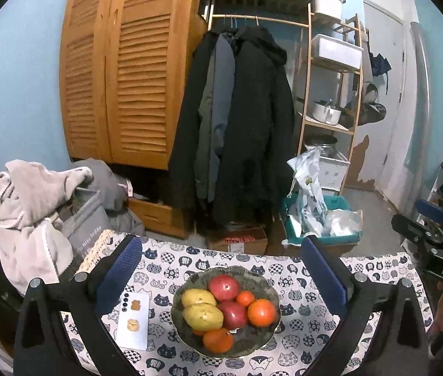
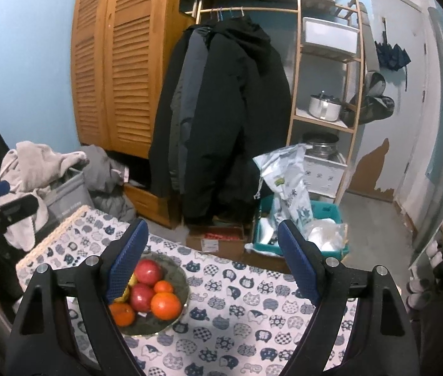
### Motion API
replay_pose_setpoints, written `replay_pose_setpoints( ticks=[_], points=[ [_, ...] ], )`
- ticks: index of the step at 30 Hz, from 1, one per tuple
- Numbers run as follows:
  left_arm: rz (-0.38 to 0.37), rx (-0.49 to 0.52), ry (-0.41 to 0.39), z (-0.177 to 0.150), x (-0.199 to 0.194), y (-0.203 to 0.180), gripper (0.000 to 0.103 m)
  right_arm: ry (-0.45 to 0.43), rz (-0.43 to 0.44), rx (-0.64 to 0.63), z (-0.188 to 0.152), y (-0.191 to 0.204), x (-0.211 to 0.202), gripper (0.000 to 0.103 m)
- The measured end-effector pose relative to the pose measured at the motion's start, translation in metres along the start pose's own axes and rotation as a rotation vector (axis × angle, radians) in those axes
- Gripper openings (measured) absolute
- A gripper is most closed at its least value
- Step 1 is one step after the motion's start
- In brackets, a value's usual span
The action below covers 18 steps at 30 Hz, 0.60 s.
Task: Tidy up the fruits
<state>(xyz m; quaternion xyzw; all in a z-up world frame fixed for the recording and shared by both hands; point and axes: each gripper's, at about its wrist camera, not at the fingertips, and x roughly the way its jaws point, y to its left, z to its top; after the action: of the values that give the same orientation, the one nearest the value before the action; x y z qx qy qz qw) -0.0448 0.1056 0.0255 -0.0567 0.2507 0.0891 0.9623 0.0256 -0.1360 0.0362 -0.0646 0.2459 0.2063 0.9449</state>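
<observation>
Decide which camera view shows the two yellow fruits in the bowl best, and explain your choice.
The left wrist view. Both yellow fruits lie in plain sight on the left side of the bowl. In the right wrist view, a finger of the right tongs covers them; only yellow slivers show.

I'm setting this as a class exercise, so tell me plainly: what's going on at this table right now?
A person holds a gripper in each hand above a table covered with a cat-print cloth. All the fruit in view sits in the bowl: two red apples, two yellow fruits and several oranges. The left gripper and the right gripper both have their jaws open and hold nothing. A white phone lies beside the bowl.
</observation>
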Motion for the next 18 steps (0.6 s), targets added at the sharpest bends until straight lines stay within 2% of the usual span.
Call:
replay_pose_setpoints(
  ticks=[18],
  points=[
    [0.02, 0.037, 0.004, -0.001, 0.001, -0.011, 0.102, 0.01, -0.031, 0.017, -0.009, -0.015, 0.001, 0.084]
  ],
)
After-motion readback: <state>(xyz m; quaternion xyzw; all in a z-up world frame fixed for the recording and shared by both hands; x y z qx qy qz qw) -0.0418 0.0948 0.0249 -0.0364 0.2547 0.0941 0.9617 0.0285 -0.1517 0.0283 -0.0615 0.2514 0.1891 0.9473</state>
